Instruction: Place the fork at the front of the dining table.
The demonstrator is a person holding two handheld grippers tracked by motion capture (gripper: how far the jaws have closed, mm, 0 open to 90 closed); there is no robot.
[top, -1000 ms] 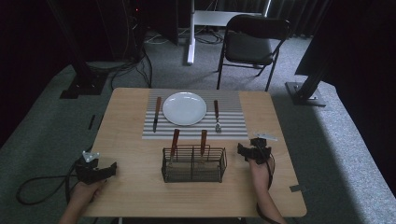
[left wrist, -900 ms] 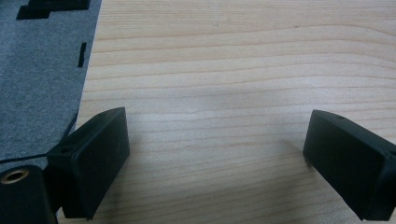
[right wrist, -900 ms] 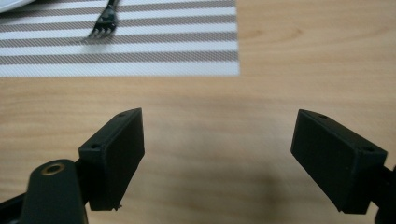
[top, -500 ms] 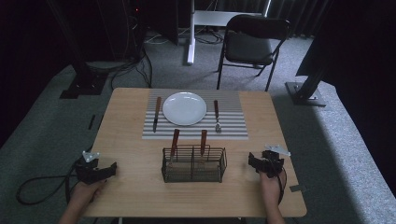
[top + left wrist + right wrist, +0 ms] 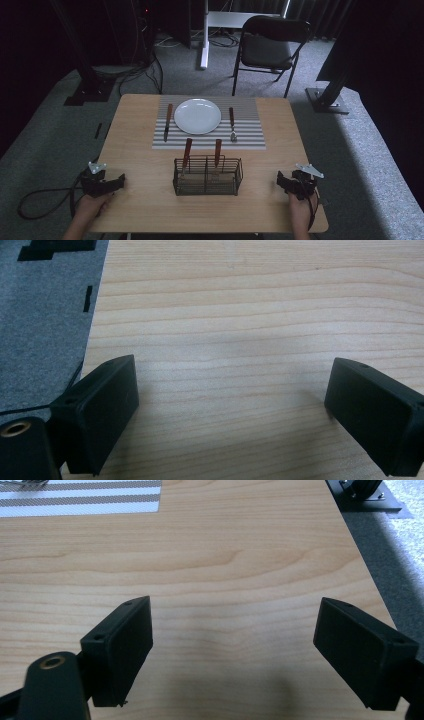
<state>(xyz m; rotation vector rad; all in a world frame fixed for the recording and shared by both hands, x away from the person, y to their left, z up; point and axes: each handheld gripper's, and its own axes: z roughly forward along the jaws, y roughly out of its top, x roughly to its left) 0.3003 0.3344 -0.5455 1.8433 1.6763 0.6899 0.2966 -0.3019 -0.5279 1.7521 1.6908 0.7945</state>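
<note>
Both pairs of jaws stand wide apart with nothing but bare wood between them. The left gripper [image 5: 230, 415] hangs over the near left corner of the table [image 5: 140, 165], its left jaw right at the table's left edge where the grey carpet [image 5: 45, 325] begins. The right gripper [image 5: 250, 655] sits over the near right corner, with the table's right edge just beyond its right jaw. In the high view the left gripper [image 5: 102, 181] and right gripper [image 5: 296, 182] lie well apart on either side of the wire basket [image 5: 207, 176], each with an open stretch of wood between it and the basket. Two brown-handled utensils [image 5: 187, 150] stand in the basket. Beyond the basket lies a striped placemat [image 5: 250, 137] carrying a white plate [image 5: 197, 116], a knife [image 5: 168, 121] left of the plate and a fork [image 5: 232, 123] right of it. A chair [image 5: 267, 50] stands past the table's far edge.
</note>
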